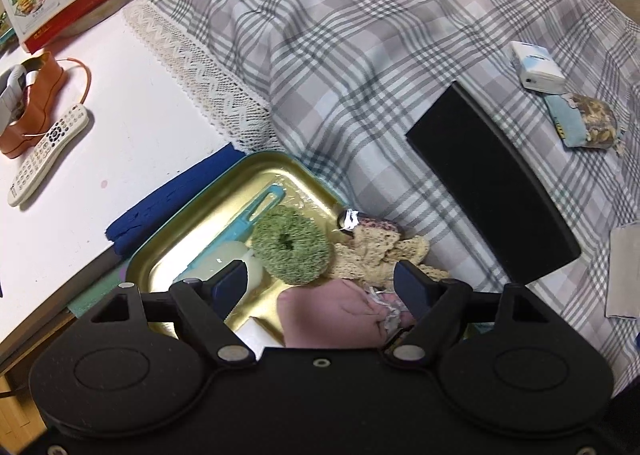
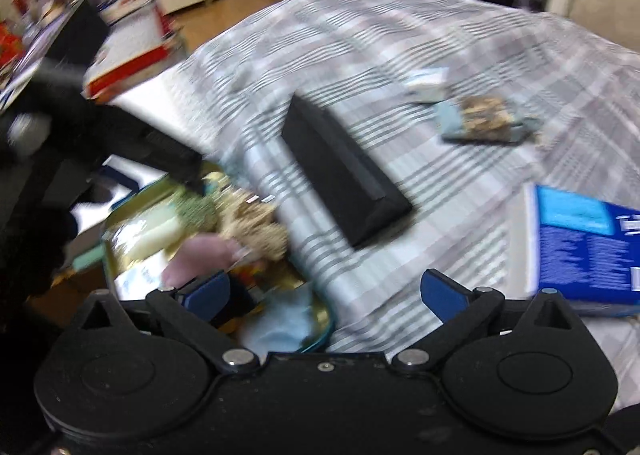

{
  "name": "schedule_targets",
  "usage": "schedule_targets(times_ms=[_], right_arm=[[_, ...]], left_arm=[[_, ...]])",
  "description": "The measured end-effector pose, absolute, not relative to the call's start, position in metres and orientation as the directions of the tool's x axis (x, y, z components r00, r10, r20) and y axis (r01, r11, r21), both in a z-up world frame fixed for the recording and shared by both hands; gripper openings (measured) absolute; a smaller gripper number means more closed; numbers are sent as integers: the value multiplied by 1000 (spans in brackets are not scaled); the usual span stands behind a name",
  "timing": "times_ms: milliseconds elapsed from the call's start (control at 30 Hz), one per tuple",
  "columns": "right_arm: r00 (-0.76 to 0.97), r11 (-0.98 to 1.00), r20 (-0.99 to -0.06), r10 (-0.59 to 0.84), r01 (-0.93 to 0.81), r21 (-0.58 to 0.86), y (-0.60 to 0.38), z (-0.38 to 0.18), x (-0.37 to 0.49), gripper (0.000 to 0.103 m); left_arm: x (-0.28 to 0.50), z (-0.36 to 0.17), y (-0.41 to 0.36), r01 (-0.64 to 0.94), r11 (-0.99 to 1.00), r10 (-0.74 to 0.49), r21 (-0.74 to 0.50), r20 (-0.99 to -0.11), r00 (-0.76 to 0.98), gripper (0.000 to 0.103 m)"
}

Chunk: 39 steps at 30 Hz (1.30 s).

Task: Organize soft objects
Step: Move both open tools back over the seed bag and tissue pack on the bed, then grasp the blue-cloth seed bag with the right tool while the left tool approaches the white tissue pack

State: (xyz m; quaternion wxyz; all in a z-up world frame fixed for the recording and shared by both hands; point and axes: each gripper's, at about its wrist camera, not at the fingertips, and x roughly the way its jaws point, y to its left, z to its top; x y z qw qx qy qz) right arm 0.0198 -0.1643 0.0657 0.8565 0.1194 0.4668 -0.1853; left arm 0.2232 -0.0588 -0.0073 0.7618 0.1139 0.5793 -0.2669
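Note:
A gold tin tray (image 1: 224,179) at the edge of the plaid-covered bed holds a green fuzzy scrunchie (image 1: 292,243), a cream knitted piece (image 1: 380,255), a pink soft cloth (image 1: 332,311), a pale white piece (image 1: 240,259) and a teal clip (image 1: 260,207). My left gripper (image 1: 320,283) hangs over the tray, open, with the pink cloth lying loose between its jaws. The right wrist view is blurred. There my right gripper (image 2: 326,291) stands wide open over the tray's near rim (image 2: 320,339) and the plaid cloth, with nothing gripped. A light blue cloth (image 2: 280,319) lies in the tray's near corner.
A long black box (image 1: 492,187) lies on the plaid cover (image 1: 360,35) right of the tray. Beyond it are a small white box (image 1: 536,65) and a snack bag (image 1: 588,123). A blue carton (image 2: 588,247) is at the right. A white table holds a remote (image 1: 48,155), an orange holder (image 1: 32,111) and a folded blue cloth (image 1: 172,199).

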Motion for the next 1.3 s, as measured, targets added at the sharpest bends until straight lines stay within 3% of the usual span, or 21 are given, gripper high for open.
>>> schedule_targets(times_ms=[333, 567, 800, 1100, 1300], right_arm=[[470, 777, -790, -395, 630, -14, -245, 89, 6, 103], [394, 696, -732, -557, 702, -152, -286, 87, 24, 103], [385, 675, -753, -534, 730, -106, -331, 65, 52, 103], [289, 626, -787, -545, 765, -153, -384, 35, 98, 102], [347, 699, -833, -431, 712, -65, -406, 19, 127, 102]], left_arm=[[209, -5, -78, 596, 794, -285, -119, -939, 192, 80], [211, -4, -80, 585, 798, -305, -142, -933, 190, 80], [212, -7, -85, 582, 800, -299, -146, -938, 176, 80], [214, -5, -93, 579, 802, -308, -147, -932, 191, 80], [212, -1, -102, 587, 794, -332, -156, -921, 203, 80]])
